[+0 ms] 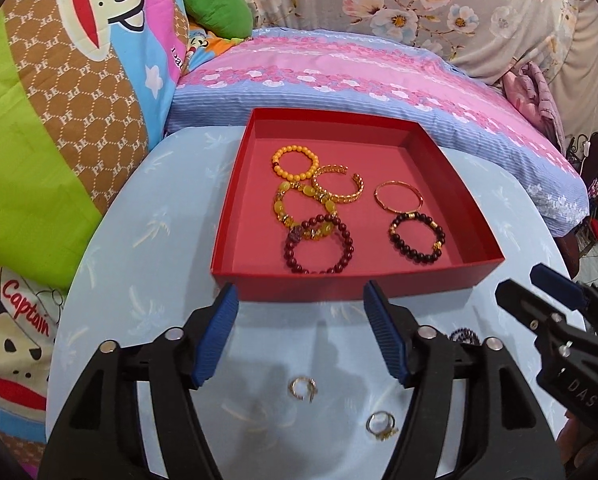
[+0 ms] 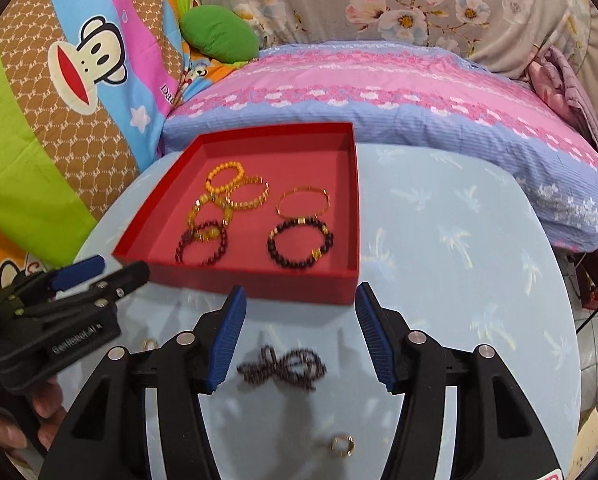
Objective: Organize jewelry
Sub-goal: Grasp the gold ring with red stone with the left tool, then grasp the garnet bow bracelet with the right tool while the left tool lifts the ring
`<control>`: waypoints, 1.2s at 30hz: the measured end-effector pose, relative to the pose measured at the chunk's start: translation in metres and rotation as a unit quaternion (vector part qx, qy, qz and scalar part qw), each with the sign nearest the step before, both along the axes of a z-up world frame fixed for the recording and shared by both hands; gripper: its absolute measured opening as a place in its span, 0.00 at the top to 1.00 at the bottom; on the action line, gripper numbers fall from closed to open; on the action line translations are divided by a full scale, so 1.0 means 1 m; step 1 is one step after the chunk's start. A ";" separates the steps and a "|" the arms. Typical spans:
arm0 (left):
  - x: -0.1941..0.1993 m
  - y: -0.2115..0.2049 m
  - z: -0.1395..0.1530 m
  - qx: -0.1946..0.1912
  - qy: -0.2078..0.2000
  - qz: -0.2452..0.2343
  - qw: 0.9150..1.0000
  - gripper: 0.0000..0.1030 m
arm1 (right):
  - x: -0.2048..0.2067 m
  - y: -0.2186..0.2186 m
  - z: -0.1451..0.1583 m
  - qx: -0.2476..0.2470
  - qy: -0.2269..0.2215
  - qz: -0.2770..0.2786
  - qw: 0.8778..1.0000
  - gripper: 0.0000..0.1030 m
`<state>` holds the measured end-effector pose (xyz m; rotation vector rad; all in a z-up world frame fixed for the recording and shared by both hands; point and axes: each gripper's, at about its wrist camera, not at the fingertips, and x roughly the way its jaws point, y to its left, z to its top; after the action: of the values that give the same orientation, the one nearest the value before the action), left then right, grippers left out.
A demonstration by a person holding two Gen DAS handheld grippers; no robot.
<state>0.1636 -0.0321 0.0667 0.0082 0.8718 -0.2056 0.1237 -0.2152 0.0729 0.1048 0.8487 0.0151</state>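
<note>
- In the left wrist view a dark beaded piece [image 1: 464, 336] peeps out behind the left gripper's right finger, mostly hidden; the right wrist view shows it as a tangled dark bead strand [image 2: 282, 367] on the table, slightly blurred, so its exact form is hard to make out
- A small gold ring [image 2: 148, 345] is half hidden behind the left gripper's body in the right wrist view; another ring [image 2: 342, 445] lies near the bottom edge, blurred
- The red box [image 1: 255, 184] sits on the light blue table [image 1: 139, 240], its far wall just beside the pink and blue pillow [image 1: 359, 76]
- Inside the box lie six bracelets: an orange bead bracelet [image 1: 294, 163]; a gold open cuff [image 1: 337, 188] overlapping it; a yellow stone bracelet [image 1: 303, 210]; a dark red bead bracelet [image 1: 319, 246] overlapping the yellow one; a thin gold bangle [image 1: 398, 197]; a dark bead bracelet with gold charms [image 1: 416, 237] touching the bangle
- Two rings rest on the table in front of the box, outside it: one ring [image 1: 303, 388] and a second ring with a gold ornament [image 1: 380, 426]
- The left gripper [image 1: 299, 300] hovers above these rings, fingers spread wide, holding nothing
- The right gripper [image 2: 301, 300] hangs over the dark strand, fingers spread wide, empty; the strand lies between them, untouched
</note>
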 end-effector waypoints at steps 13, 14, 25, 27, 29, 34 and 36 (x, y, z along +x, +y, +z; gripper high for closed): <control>-0.071 0.000 -0.020 0.015 0.016 -0.031 0.999 0.37 | -0.053 -0.013 -0.034 0.001 0.041 -0.009 0.999 0.46; -0.076 -0.001 -0.022 0.015 0.019 -0.035 0.999 0.37 | -0.057 -0.015 -0.036 0.001 0.044 -0.011 0.999 0.46; -0.087 -0.031 -0.048 0.015 0.046 -0.056 0.997 0.44 | -0.069 -0.020 -0.047 0.008 0.056 -0.011 0.998 0.46; -0.082 -0.034 -0.053 0.017 0.052 -0.058 0.997 0.51 | -0.066 -0.018 -0.047 0.009 0.055 -0.007 0.998 0.46; -0.078 -0.035 -0.059 0.016 0.063 -0.059 0.996 0.64 | -0.062 -0.014 -0.048 0.008 0.055 0.001 0.998 0.46; -0.074 -0.031 -0.059 0.012 0.066 -0.061 0.996 0.78 | -0.046 0.000 -0.053 0.005 0.058 0.023 0.998 0.46; -0.073 -0.027 -0.058 0.009 0.066 -0.062 0.996 0.78 | -0.039 0.005 -0.053 0.003 0.057 0.031 0.998 0.47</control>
<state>0.0907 -0.0595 0.0085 0.0658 1.0061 -0.3184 0.0842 -0.2100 0.0196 0.0853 0.9659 0.0693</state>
